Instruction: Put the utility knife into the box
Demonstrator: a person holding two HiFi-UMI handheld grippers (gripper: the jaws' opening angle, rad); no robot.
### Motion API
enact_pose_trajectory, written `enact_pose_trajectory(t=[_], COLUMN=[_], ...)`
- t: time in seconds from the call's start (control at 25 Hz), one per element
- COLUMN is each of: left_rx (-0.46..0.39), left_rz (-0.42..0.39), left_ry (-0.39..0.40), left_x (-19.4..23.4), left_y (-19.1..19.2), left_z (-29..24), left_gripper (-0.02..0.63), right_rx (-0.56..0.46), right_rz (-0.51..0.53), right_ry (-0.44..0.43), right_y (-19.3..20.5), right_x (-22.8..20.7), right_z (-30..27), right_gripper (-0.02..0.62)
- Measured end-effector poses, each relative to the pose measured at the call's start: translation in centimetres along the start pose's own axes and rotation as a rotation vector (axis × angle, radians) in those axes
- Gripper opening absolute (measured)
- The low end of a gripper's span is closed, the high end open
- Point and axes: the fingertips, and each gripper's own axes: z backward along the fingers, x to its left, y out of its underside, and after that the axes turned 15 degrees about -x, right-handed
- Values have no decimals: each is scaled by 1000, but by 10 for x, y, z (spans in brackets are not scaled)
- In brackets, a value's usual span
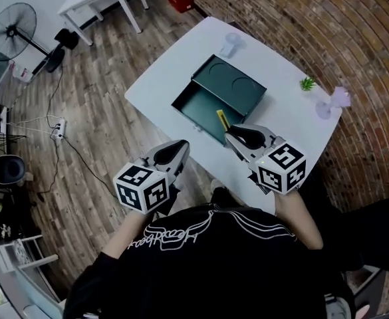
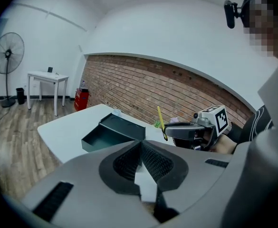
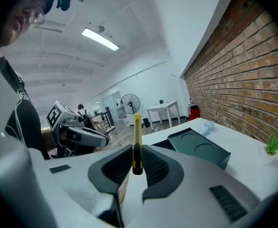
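The right gripper is pinching the knife by one end, at the box's near edge. The left gripper is sitting closed, empty. Held so, the knife is risking swivelling and missing.

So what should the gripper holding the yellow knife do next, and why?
Probably ease forward and lower: the right gripper clamps the utility knife upright by the near edge of the open box, not yet inside it.
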Motion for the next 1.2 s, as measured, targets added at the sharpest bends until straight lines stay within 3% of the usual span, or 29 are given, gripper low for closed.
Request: enact_pose_trajectory(t=[0.24,0.64,1.2], left_rx=[40,112,143], left_rz=[16,18,62], left_ry=[-22,88,117], left_x=[30,78,138], left_y=[-1,-9,-9], left_z=[-33,-65,-69], left_gripper=[37,37,37], right_rx=[102,327,676], right_rz=[27,107,131], right_ry=[9,128,206], right_y=[20,70,152], right_x=[-42,-74,-106], right_z=[-45,-103,-138], right_gripper=[66,66,66])
